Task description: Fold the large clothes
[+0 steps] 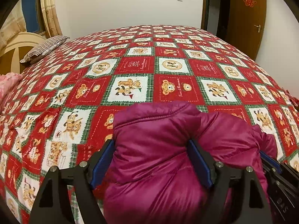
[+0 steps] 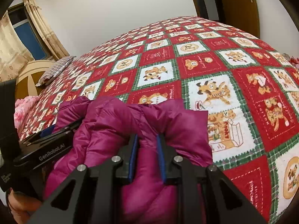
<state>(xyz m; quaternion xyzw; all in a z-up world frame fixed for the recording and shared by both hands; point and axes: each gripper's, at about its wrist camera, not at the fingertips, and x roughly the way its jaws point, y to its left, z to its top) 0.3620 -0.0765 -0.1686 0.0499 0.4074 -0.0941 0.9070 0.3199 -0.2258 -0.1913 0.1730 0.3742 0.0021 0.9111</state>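
Note:
A puffy magenta jacket (image 1: 153, 123) lies bunched on the near part of the bed. My left gripper (image 1: 150, 141) stands open and wide, straddling a bulge of the jacket; the fabric fills the gap and brushes both blue pads (image 1: 101, 162). My right gripper (image 2: 147, 136) is shut on a narrow fold of the jacket (image 2: 112, 115), which puffs out on both sides of its pads. The two grippers sit side by side. The left gripper's body (image 2: 50, 149) shows at the left of the right wrist view, and the right gripper's finger (image 1: 271, 160) at the right of the left wrist view.
A red, white and green bear-print bedspread (image 1: 138, 69) covers the whole bed. A striped pillow (image 1: 44, 48) lies by the cream headboard (image 1: 16, 44) at far left, with pink bedding (image 1: 7, 82) nearer. A brown door (image 1: 246, 18) stands beyond the far right corner. A hand (image 2: 20, 209) holds the left gripper.

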